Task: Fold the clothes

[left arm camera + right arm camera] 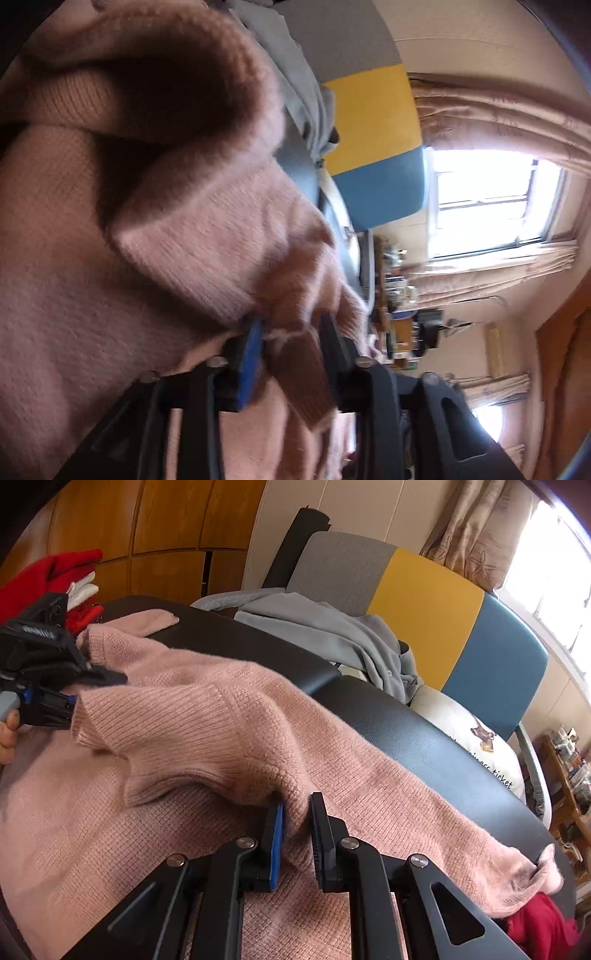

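Pink sweater [207, 716] hides most of the table [424, 731]; left gripper [291, 339] and right gripper [297, 830] each pinch its knit.

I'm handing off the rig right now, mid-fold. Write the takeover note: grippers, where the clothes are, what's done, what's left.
Left gripper: shut on the pink sweater, pinching its ribbed edge.
Right gripper: shut on the same edge, further along.
The sweater lies spread on the black table, that edge lifted between both grippers; one sleeve trails right.
Red garment at far left, grey garment on the chair.
Done: edge gripped. Left: lay the fold over, tuck sleeves.
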{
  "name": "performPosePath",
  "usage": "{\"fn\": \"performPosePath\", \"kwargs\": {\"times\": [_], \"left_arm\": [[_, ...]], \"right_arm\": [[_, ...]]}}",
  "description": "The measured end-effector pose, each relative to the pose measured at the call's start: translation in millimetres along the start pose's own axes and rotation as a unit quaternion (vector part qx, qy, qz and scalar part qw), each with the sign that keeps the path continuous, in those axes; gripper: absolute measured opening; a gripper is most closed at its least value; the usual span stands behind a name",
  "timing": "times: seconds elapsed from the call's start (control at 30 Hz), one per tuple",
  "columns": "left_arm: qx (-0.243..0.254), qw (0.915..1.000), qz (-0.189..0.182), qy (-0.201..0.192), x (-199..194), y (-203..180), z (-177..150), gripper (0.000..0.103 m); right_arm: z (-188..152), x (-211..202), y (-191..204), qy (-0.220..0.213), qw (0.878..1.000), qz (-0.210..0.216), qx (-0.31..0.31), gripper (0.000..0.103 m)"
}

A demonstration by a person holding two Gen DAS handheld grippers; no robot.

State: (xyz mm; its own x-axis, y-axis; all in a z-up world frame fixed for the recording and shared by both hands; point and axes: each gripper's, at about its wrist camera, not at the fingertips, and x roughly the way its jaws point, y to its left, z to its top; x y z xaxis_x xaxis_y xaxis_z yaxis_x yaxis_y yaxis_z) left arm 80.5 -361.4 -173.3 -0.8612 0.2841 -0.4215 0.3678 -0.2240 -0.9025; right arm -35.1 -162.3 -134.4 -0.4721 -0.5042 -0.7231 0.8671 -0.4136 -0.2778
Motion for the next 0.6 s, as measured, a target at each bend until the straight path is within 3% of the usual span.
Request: {"fn": "performPosePath", "kwargs": {"times": [0.1, 0.17, 0.23, 0.27, 0.3, 0.33, 0.4, 0.6], "left_arm": [[-0.014, 0.9999, 0.009, 0.002, 1.7, 3.1, -1.5, 0.05], [-0.011, 0.9997, 0.022, -0.001, 4.7, -0.1, 0.1, 0.05], [-0.007, 0.9993, 0.036, -0.003, 6.5, -3.3, 2.1, 0.049], [-0.001, 0.9989, 0.047, -0.006, 4.5, -4.8, 3.7, 0.044], [0.009, 0.9982, 0.058, -0.01, 2.8, -6.7, 5.0, 0.024], [0.021, 0.9975, 0.066, -0.013, 2.4, -9.4, 5.9, 0.013], [0.045, 0.9958, 0.078, -0.019, 1.8, -15.3, 7.2, 0.01], [0.118, 0.9903, 0.06, -0.043, -10.8, -41.1, 16.5, 0.009]], "right_arm": [[0.1, -0.1, -0.8, 0.0, 1.0, 0.002, -0.002, 0.016], [0.2, -0.1, -1.3, -0.001, 1.0, 0.003, -0.003, 0.024], [0.8, -1.3, -2.7, -0.002, 1.0, 0.007, -0.001, 0.041], [1.3, -2.4, -3.9, -0.003, 1.0, 0.009, 0.001, 0.041], [1.8, -3.5, -5.0, -0.004, 1.0, 0.012, 0.003, 0.041], [2.3, -4.6, -6.2, -0.005, 1.0, 0.015, 0.005, 0.033], [3.4, -6.8, -8.5, -0.007, 1.0, 0.02, 0.009, 0.015], [6.6, -13.4, -15.6, -0.014, 0.999, 0.036, 0.023, 0.014]]}}
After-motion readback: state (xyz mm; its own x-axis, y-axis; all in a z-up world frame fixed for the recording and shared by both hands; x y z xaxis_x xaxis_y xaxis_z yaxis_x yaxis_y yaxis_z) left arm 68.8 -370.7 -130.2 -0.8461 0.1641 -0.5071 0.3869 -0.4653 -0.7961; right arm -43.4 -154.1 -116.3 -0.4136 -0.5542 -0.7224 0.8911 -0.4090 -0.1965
